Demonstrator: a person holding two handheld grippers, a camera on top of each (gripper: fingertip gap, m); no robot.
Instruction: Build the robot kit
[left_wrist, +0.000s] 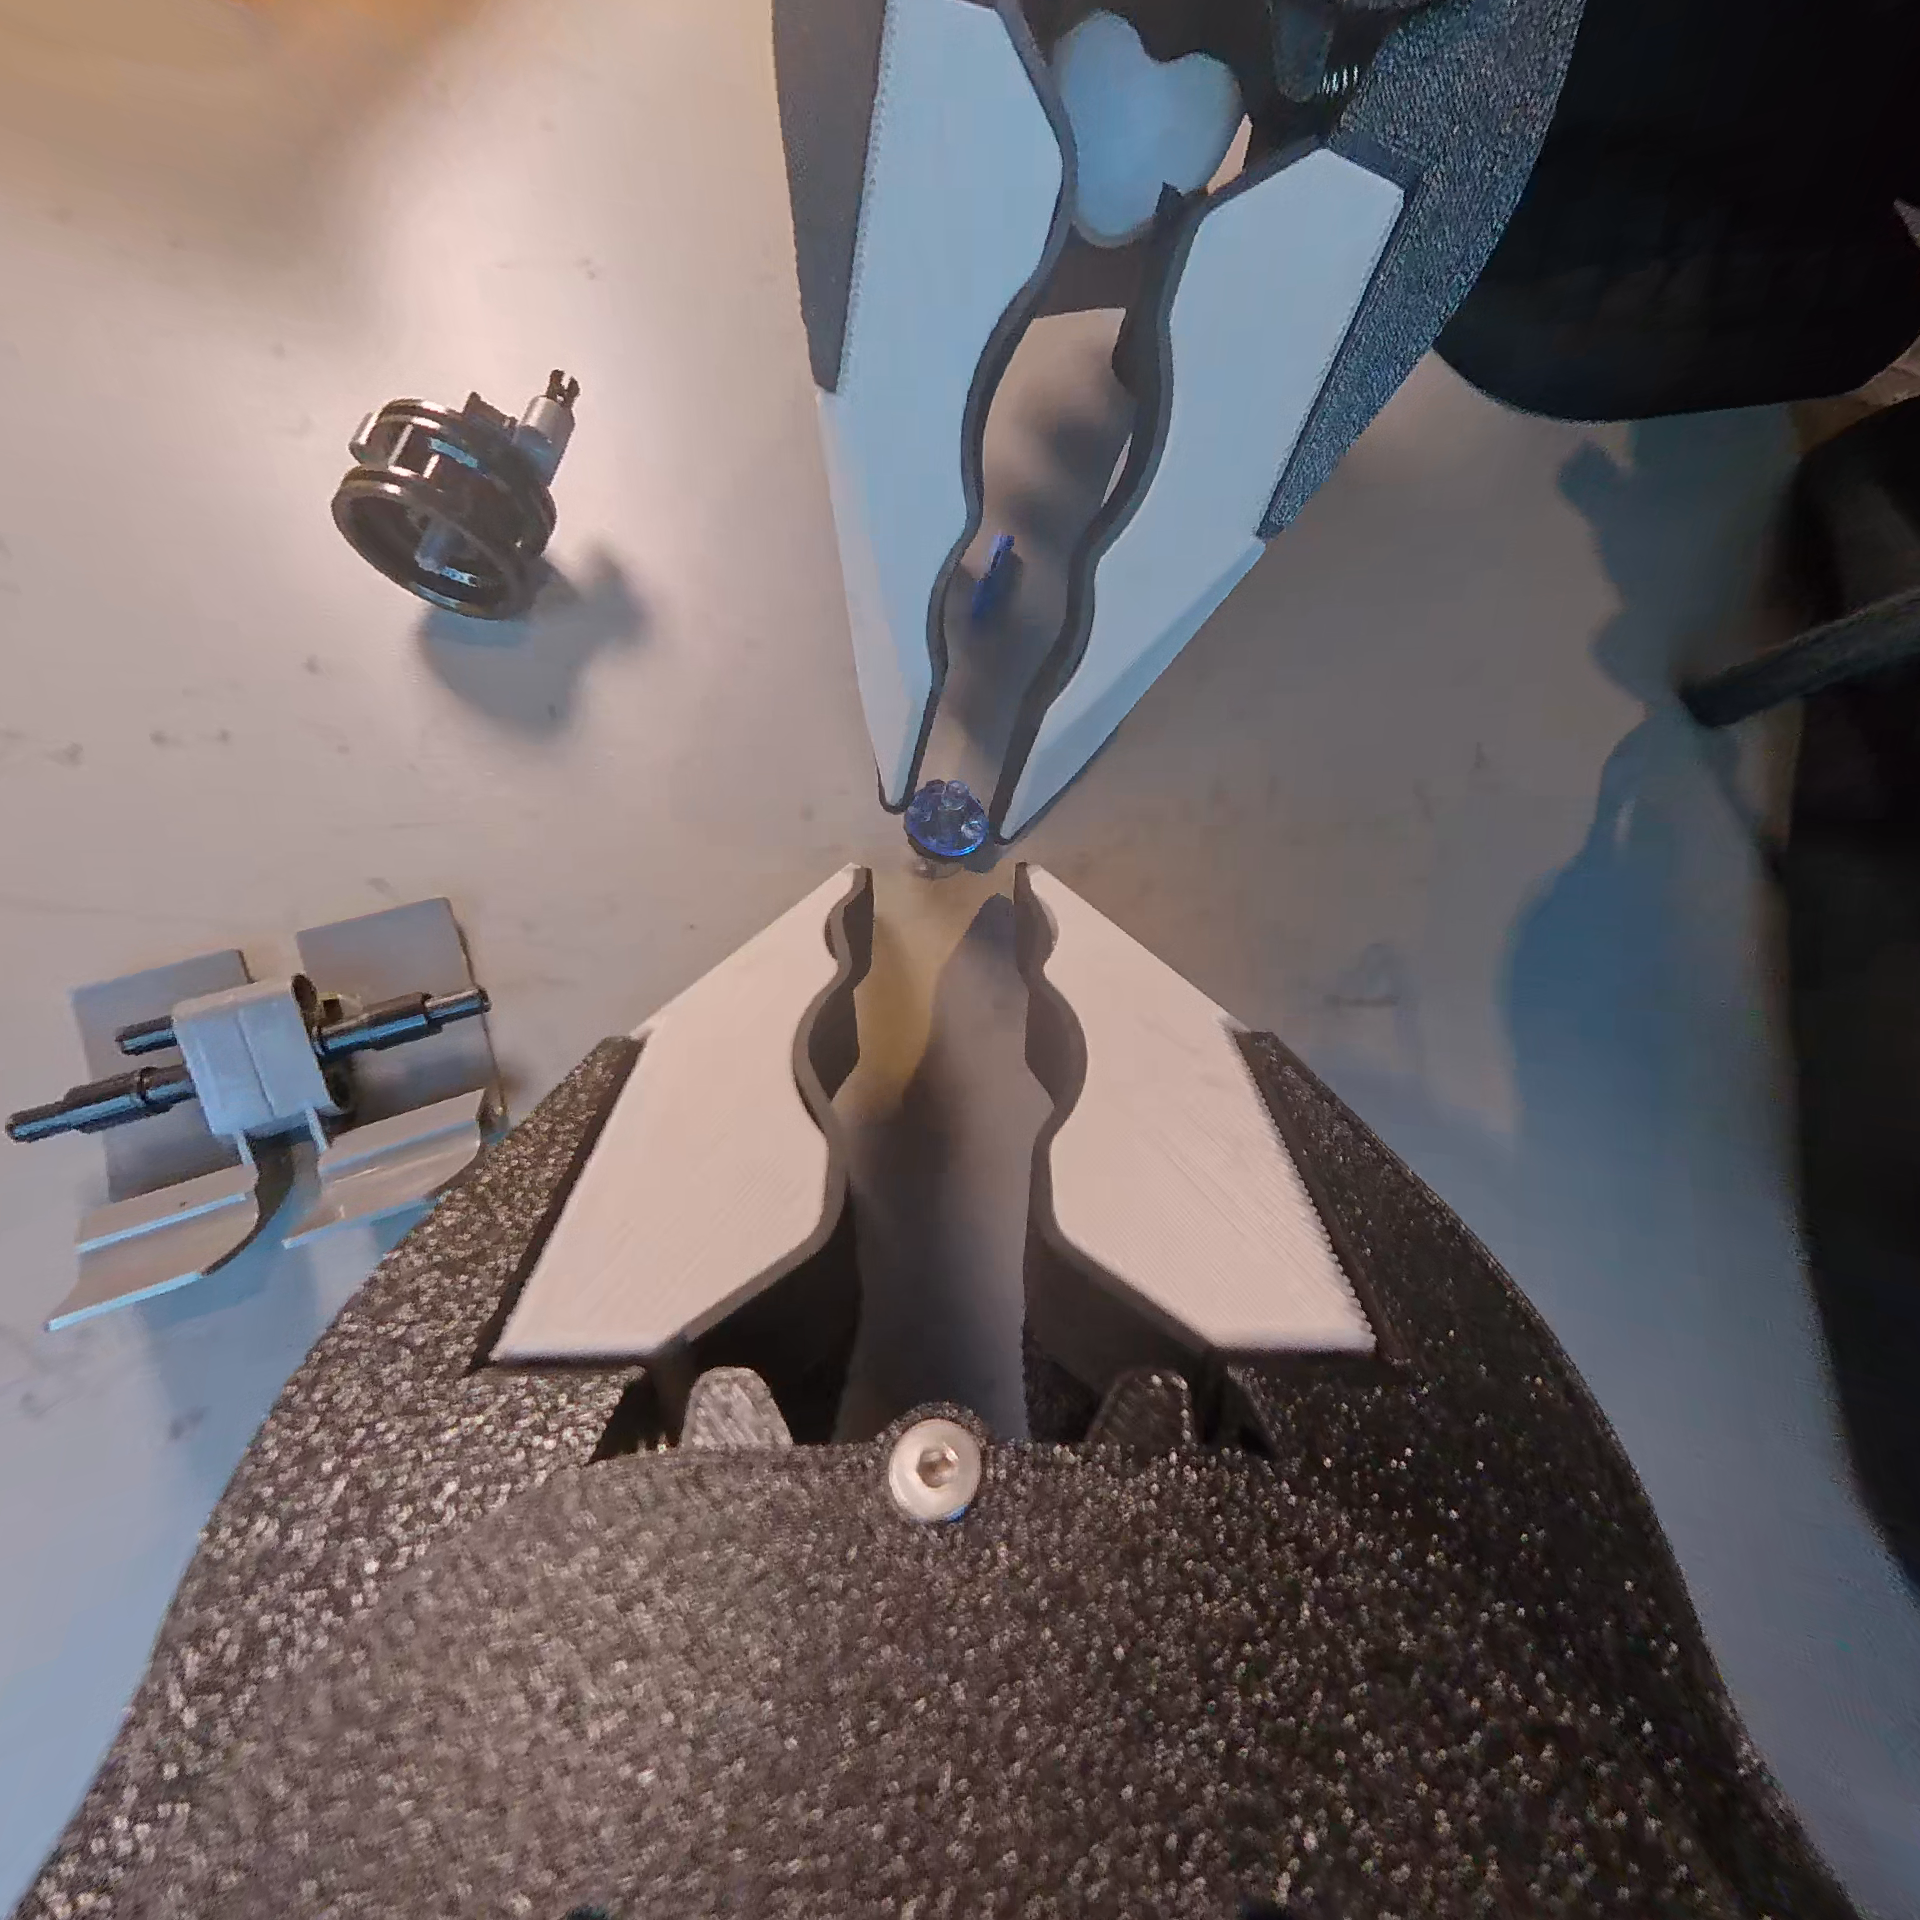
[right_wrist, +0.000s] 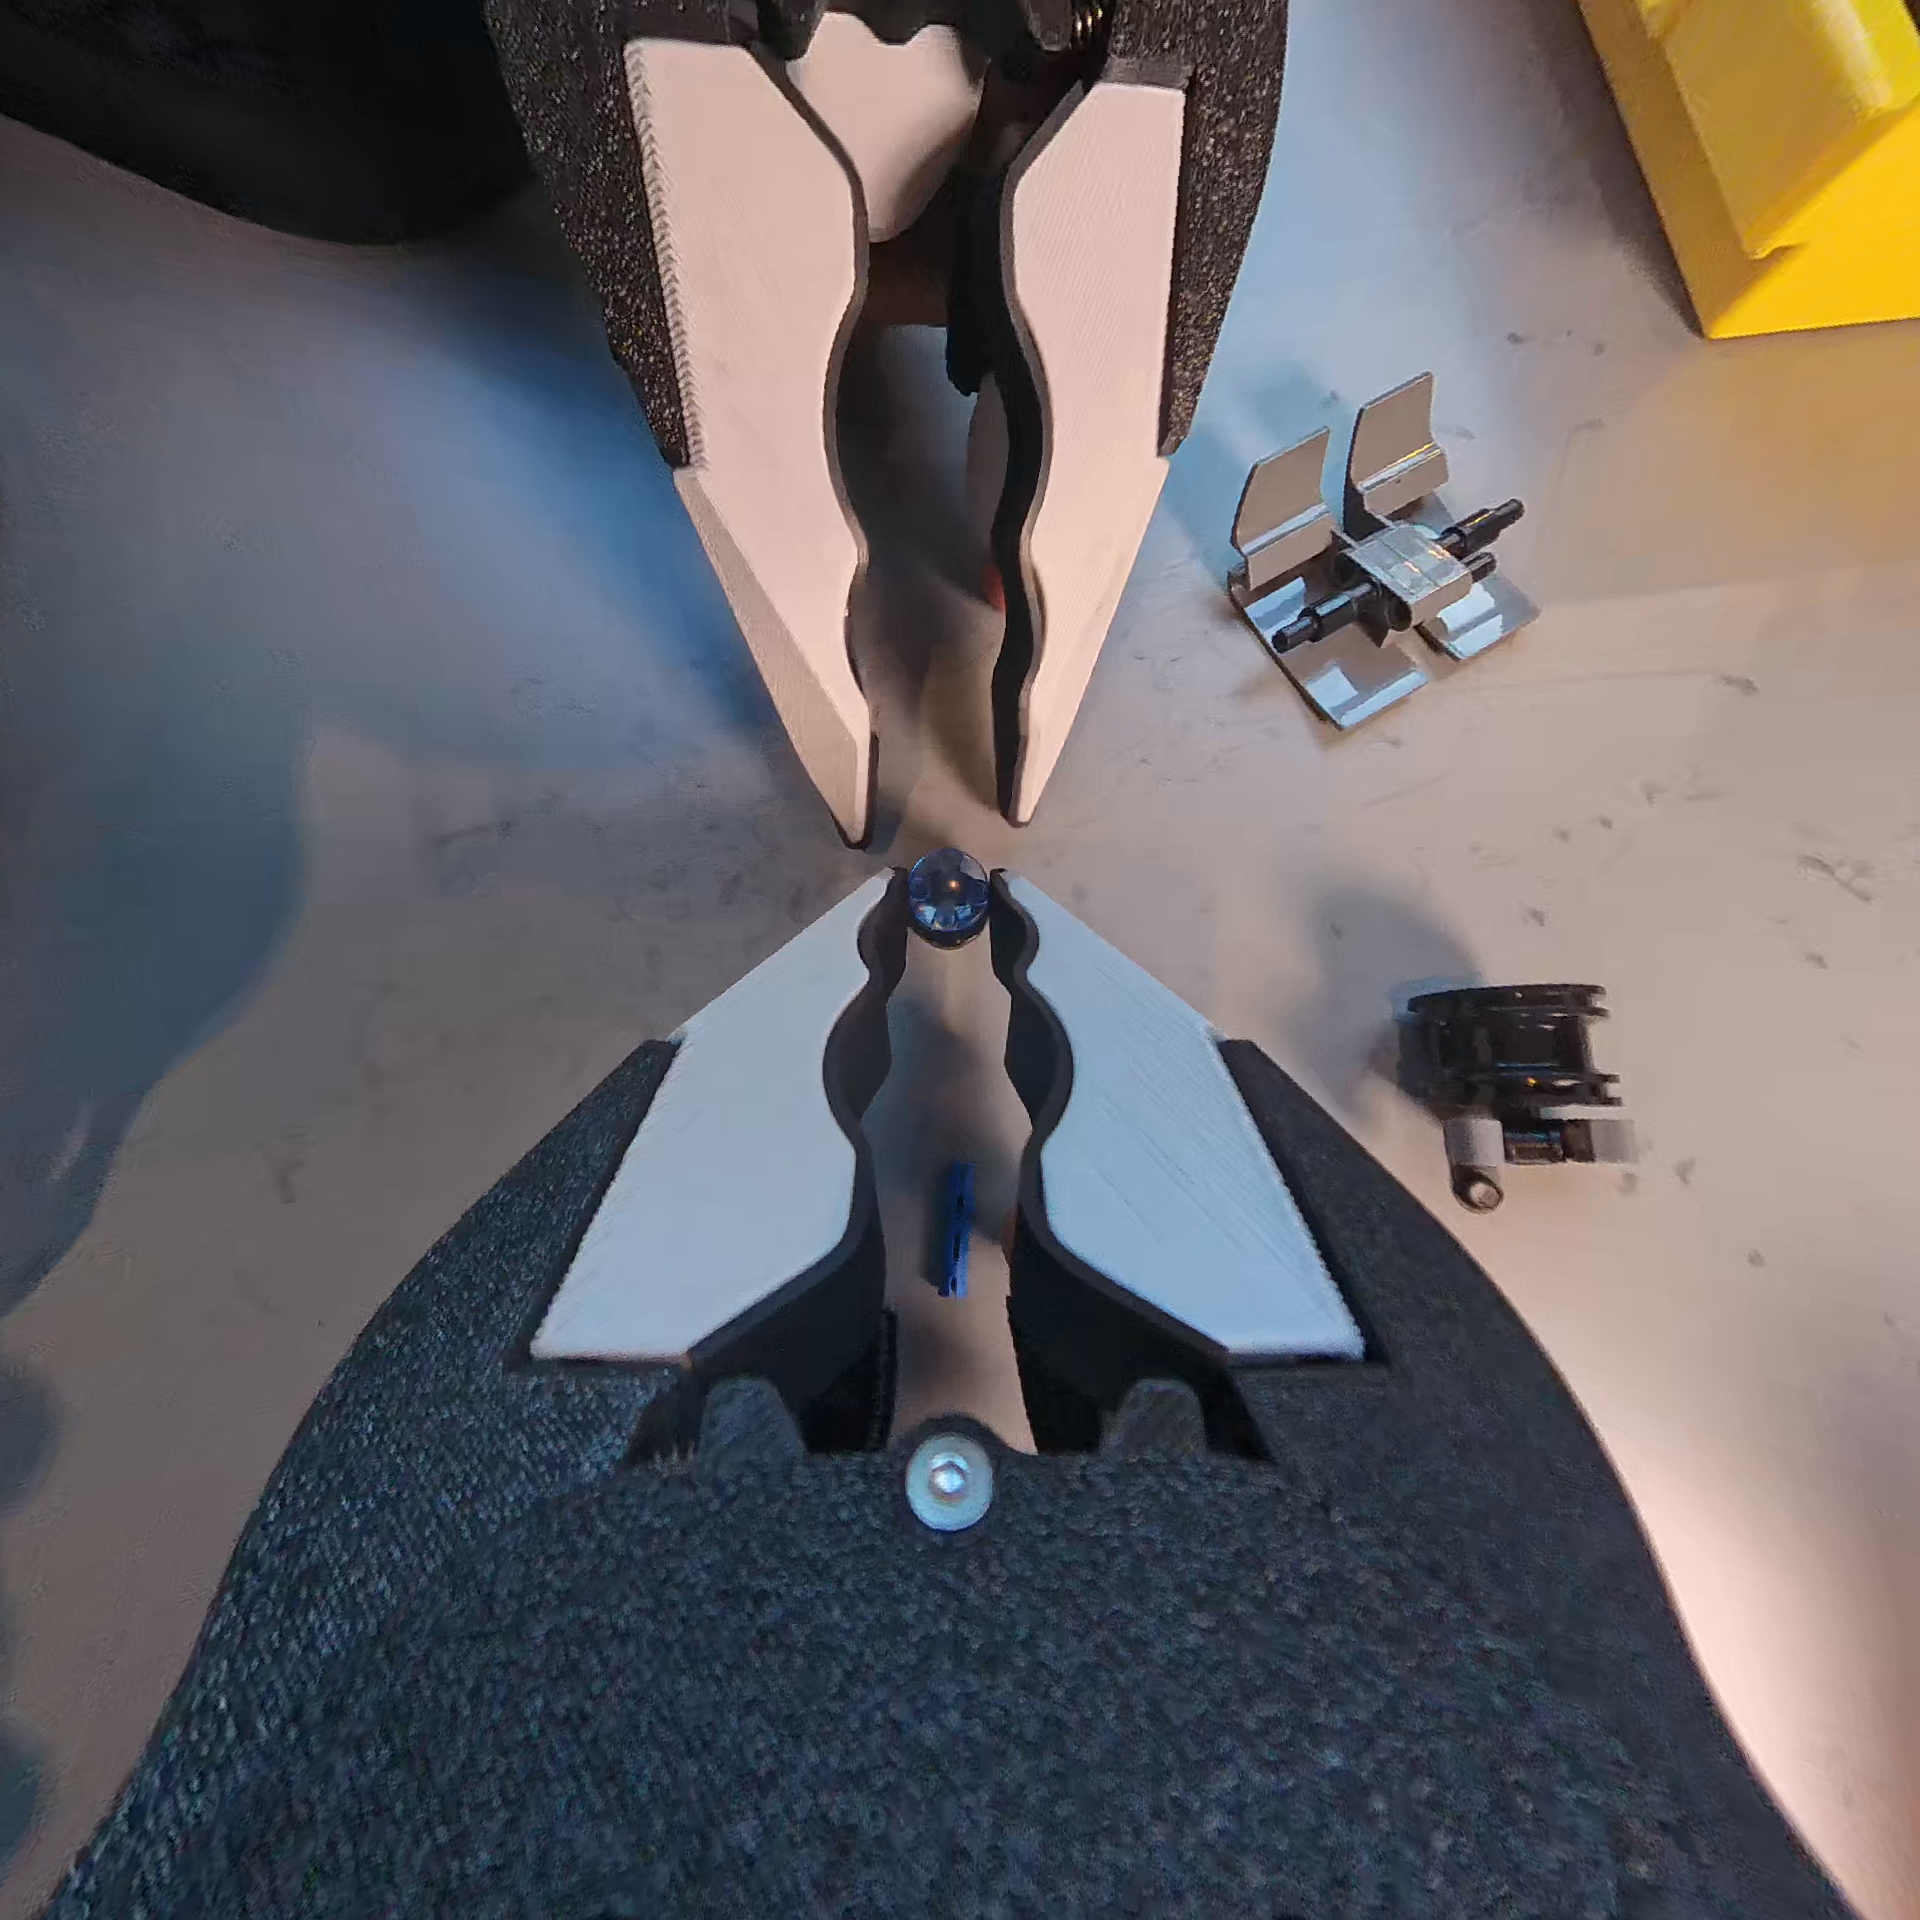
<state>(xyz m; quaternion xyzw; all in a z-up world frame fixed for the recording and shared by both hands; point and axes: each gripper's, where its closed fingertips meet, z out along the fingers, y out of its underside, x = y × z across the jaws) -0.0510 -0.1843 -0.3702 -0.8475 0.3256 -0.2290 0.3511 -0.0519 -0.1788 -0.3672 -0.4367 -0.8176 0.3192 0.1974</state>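
Right tongs (right_wrist: 945, 891) pinch a small blue knobbed stud (right_wrist: 947, 900) by its head. Left tongs (left_wrist: 940, 871), narrowly parted and empty, face it just above the bench (left_wrist: 260, 727). The stud looks light, hard and likely slippery.

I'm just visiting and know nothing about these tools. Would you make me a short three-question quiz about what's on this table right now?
1. True or false: the right hand-held gripper pinches a small blue knob at its fingertips.
2. Multiple choice: the left hand-held gripper is A) clamped on the black round part, B) open, holding nothing, tips close to the knob, C) out of sight.
3. Fill in: a thin ____-coloured pin lies on the table between the right gripper's fingers.

Key: 1 true; 2 B; 3 blue. Also nearby: a grey clip with black rods and a yellow box.
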